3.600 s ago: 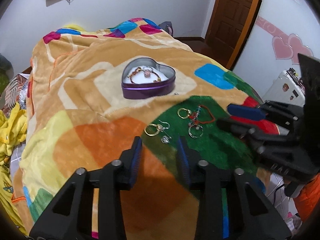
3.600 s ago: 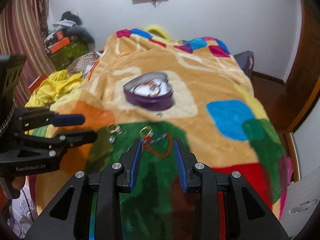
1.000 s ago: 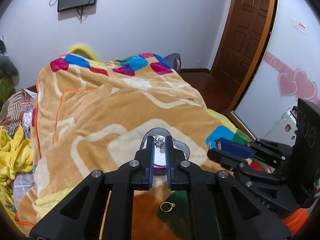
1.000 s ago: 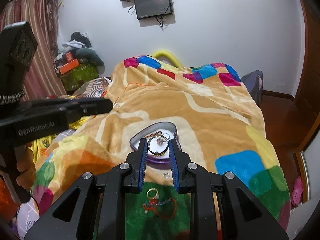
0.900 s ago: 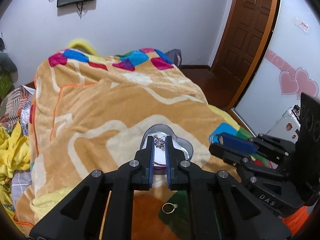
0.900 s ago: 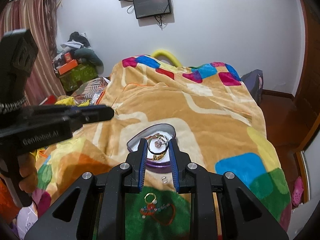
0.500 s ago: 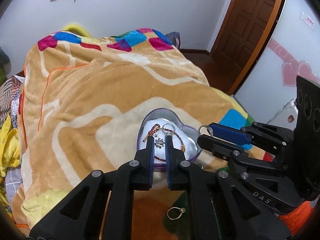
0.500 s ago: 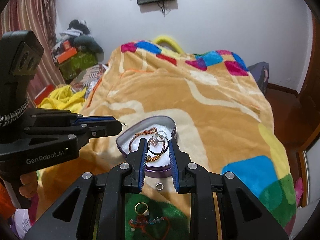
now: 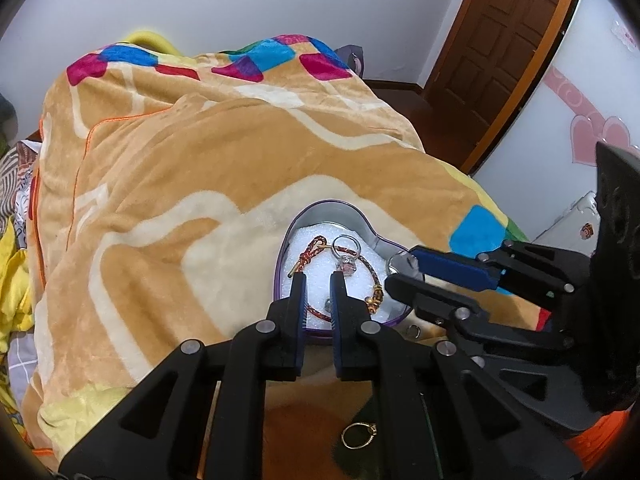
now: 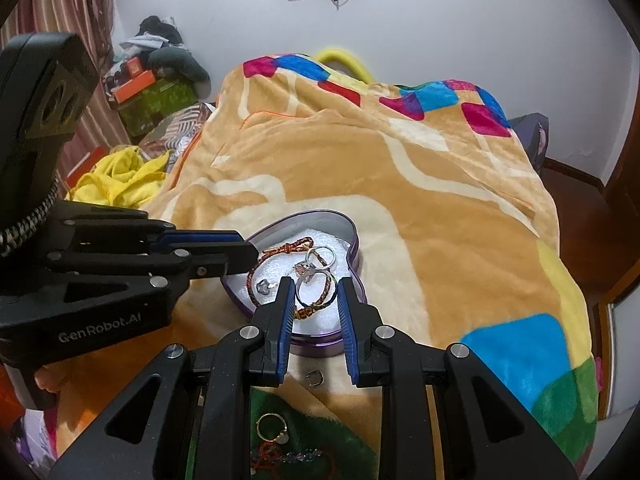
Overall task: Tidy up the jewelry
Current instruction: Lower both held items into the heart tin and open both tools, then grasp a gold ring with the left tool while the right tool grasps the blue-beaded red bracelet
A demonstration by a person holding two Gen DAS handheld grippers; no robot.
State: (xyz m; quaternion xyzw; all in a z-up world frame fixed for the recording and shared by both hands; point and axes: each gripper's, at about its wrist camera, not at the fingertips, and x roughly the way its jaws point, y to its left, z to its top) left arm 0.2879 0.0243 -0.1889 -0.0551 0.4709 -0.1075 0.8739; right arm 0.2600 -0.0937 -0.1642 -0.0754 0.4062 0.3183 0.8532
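Observation:
A purple heart-shaped tin (image 9: pixel 334 206) (image 10: pixel 354 258) with white lining sits on the blanket. It holds a red braided bracelet (image 9: pixel 310 254), a silver ring (image 9: pixel 346 246) and a small silver earring (image 10: pixel 263 286). My left gripper (image 9: pixel 318 278) hovers over the tin, jaws slightly apart and empty. My right gripper (image 10: pixel 314 284) is shut on a silver ring (image 10: pixel 315 289) over the tin's front part; it also shows in the left wrist view (image 9: pixel 402 268).
A gold ring (image 9: pixel 358 434) (image 10: pixel 272 426), a small silver clasp (image 10: pixel 315 378) and a red cord bracelet (image 10: pixel 286 456) lie on the blanket in front of the tin. Yellow cloth (image 10: pixel 120 178) and boxes are left of the bed. A brown door (image 9: pixel 504 40) is at far right.
Both grippers have moved down and forward to the tin. The left gripper has opened slightly and its small silver earring now lies in the tin. The right still holds its ring.

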